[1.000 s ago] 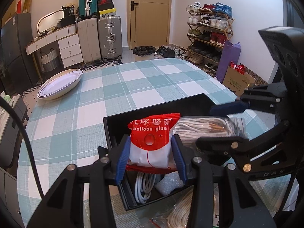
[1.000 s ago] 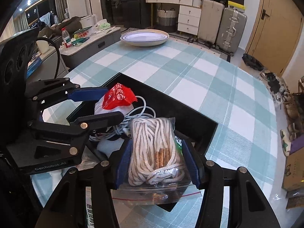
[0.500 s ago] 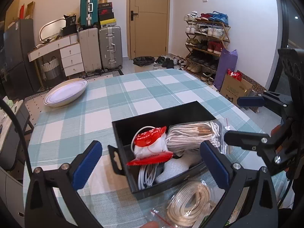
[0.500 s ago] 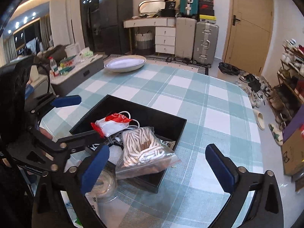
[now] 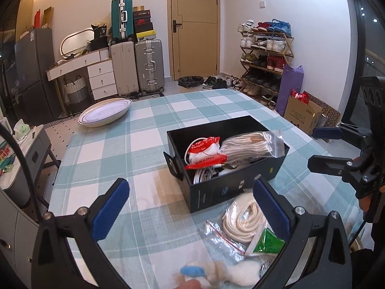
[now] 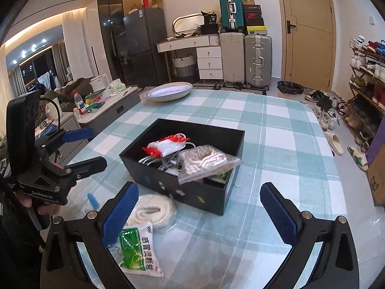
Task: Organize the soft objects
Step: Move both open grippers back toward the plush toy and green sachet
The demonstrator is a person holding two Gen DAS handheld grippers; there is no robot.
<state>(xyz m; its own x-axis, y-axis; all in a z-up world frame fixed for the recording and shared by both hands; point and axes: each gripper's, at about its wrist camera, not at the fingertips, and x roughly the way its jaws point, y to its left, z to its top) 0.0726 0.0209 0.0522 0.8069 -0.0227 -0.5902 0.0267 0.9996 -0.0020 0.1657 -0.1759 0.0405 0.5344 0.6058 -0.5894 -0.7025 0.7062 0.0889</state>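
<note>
1. Left gripper: blue-padded fingers spread wide, holding nothing, above the near edge of the surface, a teal-and-white check cloth.
2. Right gripper: fingers likewise spread wide and empty. The left gripper's body, seen from the right wrist view, is marked "GenRobot.AI".
3. White fluffy item with a blue tip: nearest, on the surface between the left fingers; blurred.
4. Green-and-white sachet: Chinese print, not legible to me; beside the right gripper's left finger.
5. Bagged coil of white rope: on the surface just in front of the box, touching the sachet.
6. Black box: beyond both grippers, well apart from the fingers. Holds a red-and-white packet reading "balloon glue" and "Made in China", a zip bag of pale rope leaning over the right rim, and white cable beneath.
7. White oval dish: far left on the surface.
</note>
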